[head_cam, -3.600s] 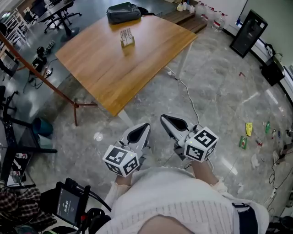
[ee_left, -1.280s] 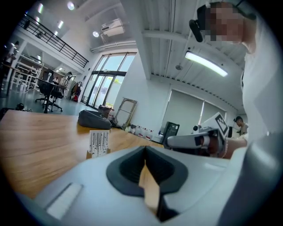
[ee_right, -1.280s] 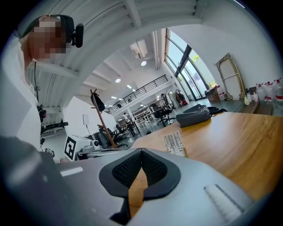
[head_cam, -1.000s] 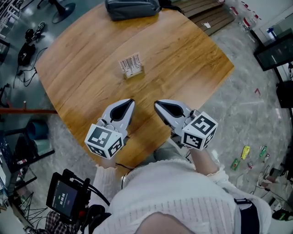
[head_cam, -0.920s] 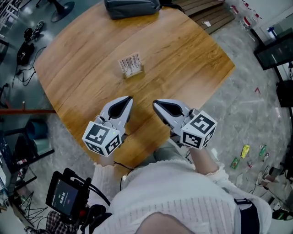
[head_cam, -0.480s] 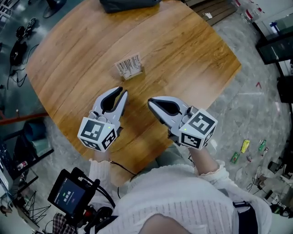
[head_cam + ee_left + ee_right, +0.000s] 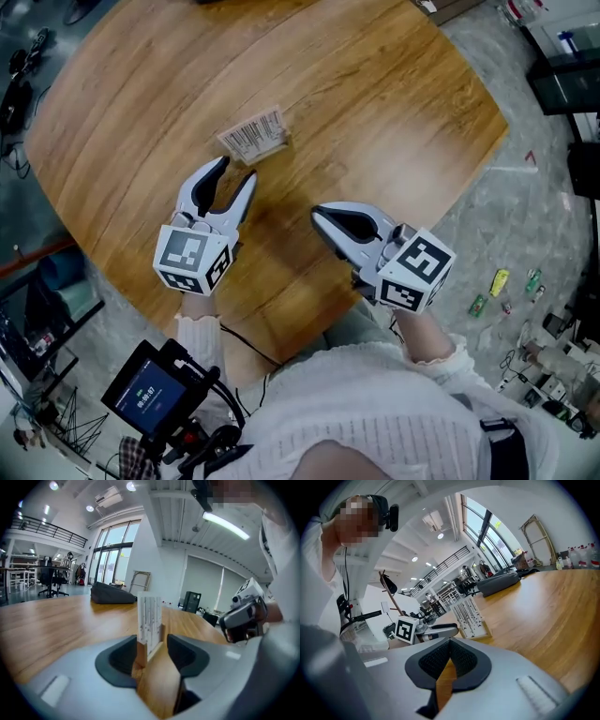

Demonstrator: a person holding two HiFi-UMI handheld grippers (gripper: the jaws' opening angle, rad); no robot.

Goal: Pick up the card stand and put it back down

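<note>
My left tool, just spread wide and empty, points at the untouched stand, right tool closed, so pick-up and set-down remain.

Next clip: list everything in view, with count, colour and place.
table: one, light wood, upper head view
card stand: one, wooden base with white striped card, on table, mid-left
bag: one, dark, table's far end
screen device: one, black, lower left
packets: a few, green and yellow, floor at right
left gripper: one, grey, jaws have just been opening, apart, nothing between, aimed at card stand
right gripper: one, grey, jaws together, empty, over table's near edge
sweater: one, white, bottom
</note>
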